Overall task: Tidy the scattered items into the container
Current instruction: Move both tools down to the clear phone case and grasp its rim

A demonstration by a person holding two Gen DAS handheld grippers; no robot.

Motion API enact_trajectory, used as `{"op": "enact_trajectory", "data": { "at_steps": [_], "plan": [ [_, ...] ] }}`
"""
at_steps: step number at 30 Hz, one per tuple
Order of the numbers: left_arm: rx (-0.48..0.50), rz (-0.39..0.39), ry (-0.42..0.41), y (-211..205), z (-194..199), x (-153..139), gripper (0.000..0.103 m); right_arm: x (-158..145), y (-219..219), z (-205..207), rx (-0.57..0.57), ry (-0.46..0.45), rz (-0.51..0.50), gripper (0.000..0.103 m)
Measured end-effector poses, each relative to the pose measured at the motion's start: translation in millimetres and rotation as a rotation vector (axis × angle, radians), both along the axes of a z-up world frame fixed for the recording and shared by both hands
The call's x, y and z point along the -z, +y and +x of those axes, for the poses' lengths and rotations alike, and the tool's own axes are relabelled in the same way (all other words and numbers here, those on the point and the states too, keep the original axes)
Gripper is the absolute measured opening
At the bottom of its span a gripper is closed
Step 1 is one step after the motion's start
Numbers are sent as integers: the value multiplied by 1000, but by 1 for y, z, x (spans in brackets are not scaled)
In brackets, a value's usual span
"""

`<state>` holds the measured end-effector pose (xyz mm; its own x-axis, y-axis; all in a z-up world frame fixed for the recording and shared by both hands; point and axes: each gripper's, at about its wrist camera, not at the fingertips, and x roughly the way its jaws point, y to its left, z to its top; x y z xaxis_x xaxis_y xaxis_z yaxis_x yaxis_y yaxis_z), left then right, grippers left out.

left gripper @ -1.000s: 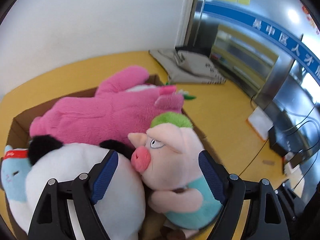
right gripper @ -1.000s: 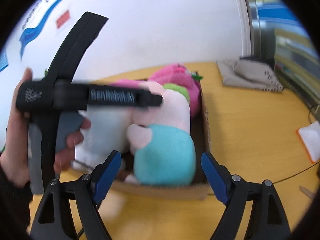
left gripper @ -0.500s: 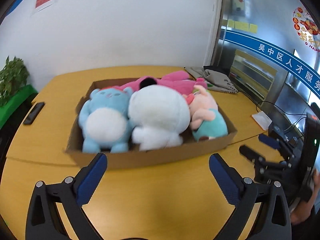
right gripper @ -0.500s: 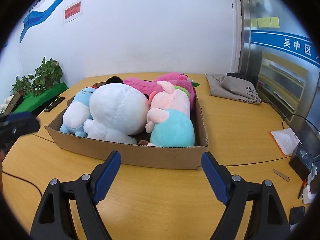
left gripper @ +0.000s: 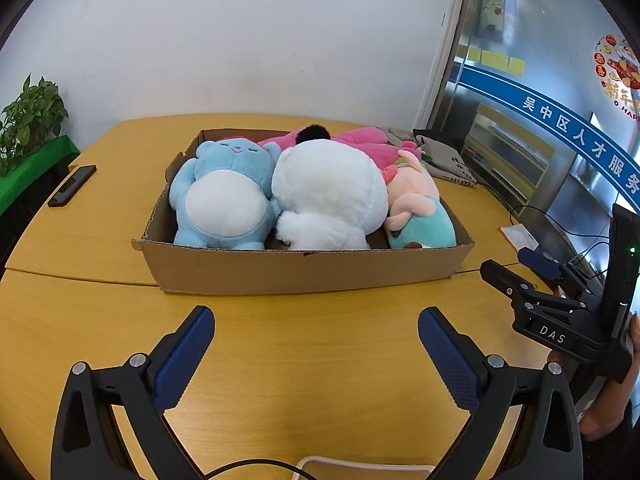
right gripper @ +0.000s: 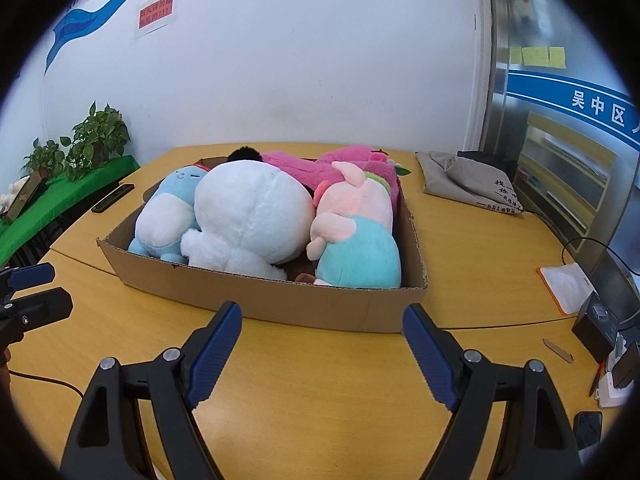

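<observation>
A shallow cardboard box [left gripper: 304, 272] [right gripper: 328, 304] sits on the yellow table and holds several plush toys: a blue bear [left gripper: 224, 196] [right gripper: 168, 216], a big white plush [left gripper: 328, 196] [right gripper: 252, 216], a pink pig in teal [left gripper: 416, 212] [right gripper: 356, 240] and a magenta plush [left gripper: 360, 140] [right gripper: 316, 168] behind them. My left gripper [left gripper: 316, 356] is open and empty, hovering above bare table in front of the box. My right gripper [right gripper: 322, 356] is open and empty, also in front of the box; it shows at the right edge of the left wrist view [left gripper: 532, 276].
A dark phone [left gripper: 72, 186] [right gripper: 112, 198] lies left of the box. A grey cloth bag [left gripper: 444, 156] [right gripper: 468, 180] lies at the back right. Cables, small devices and an orange-edged pad [right gripper: 564, 284] sit at the right. Potted plants [right gripper: 80, 144] stand on a green shelf at left.
Both grippers have pulled back from the box to the near side of the table; a second ago the left was down among the plush toys with the pig between its open fingers.
</observation>
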<state>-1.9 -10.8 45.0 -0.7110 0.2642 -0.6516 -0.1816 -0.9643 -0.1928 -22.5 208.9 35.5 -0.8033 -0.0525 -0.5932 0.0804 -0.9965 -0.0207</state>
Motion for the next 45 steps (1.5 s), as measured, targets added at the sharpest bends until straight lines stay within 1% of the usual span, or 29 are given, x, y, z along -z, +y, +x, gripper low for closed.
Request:
{"op": "enact_trajectory", "data": {
  "at_steps": [7,16,30,40,45],
  "plan": [
    [15,-18,-7,5,-2,7,103,2,1,0,11,-2,3,83],
    [22,2,-23,3,-2,11,103,4,2,-1,22,-5,-9,83],
    [35,-5,-37,6,2,17,103,8,4,3,27,-21,-10,83],
    [44,9,-51,3,5,19,103,6,4,9,36,-13,-11,83],
    [48,2,-60,3,6,22,103,7,2,12,29,-15,-8,83]
  ]
}}
